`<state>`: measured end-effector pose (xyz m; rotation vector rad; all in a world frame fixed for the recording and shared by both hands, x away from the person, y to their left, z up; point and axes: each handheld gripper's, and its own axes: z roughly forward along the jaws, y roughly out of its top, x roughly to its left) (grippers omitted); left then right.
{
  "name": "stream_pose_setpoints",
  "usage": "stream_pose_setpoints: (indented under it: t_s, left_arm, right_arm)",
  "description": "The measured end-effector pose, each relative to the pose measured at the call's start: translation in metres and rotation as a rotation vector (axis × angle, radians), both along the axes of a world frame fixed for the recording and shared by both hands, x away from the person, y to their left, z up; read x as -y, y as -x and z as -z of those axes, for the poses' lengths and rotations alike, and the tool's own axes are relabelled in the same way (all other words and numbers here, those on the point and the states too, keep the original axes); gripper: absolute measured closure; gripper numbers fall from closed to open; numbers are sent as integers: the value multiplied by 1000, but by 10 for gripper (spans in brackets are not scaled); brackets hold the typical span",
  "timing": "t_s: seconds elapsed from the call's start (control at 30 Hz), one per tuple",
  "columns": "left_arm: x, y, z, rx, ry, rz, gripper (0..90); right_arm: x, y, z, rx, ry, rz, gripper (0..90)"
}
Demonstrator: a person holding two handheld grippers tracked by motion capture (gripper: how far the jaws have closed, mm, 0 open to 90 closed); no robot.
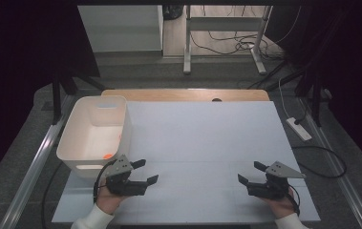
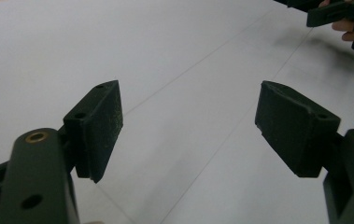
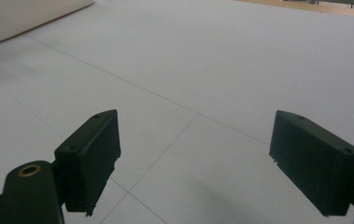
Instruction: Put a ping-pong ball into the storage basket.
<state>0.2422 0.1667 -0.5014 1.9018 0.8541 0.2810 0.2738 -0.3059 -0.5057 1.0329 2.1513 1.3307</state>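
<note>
My left gripper (image 1: 147,171) rests low over the white table sheet (image 1: 202,138) at the front left, just right of the white bin (image 1: 95,136). Its jaws stand apart with nothing between them; in the left gripper view (image 2: 188,121) only bare sheet lies between the pads. My right gripper (image 1: 248,172) sits at the front right, pointing left, jaws apart and empty; bare sheet also lies between them in the right gripper view (image 3: 195,154). A small orange thing (image 1: 107,156) lies on the bin's floor. The other gripper (image 2: 333,11) and its hand appear at the top right of the left gripper view.
The bin's corner (image 3: 25,16) appears at the top left of the right gripper view. A wooden table edge (image 1: 188,94) runs behind the sheet. A power strip (image 1: 299,129) and cables lie on the floor at the right; table legs (image 1: 187,52) stand beyond.
</note>
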Motion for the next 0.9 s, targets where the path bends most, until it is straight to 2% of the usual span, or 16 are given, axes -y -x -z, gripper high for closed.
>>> stream_pose_setpoints:
  t_s: [0.1, 0.4, 0.9]
  left_arm:
    - [-6, 2, 8, -18, -2, -5, 243]
    - [-13, 8, 23, -35, -16, -7, 240]
    - [-11, 8, 24, -30, -26, -8, 241]
  right_arm:
    - [-1, 0, 0, 3, 0, -7, 162]
    - [-2, 1, 1, -2, -3, -23, 162]
    - [-2, 3, 2, -4, -1, -44, 162]
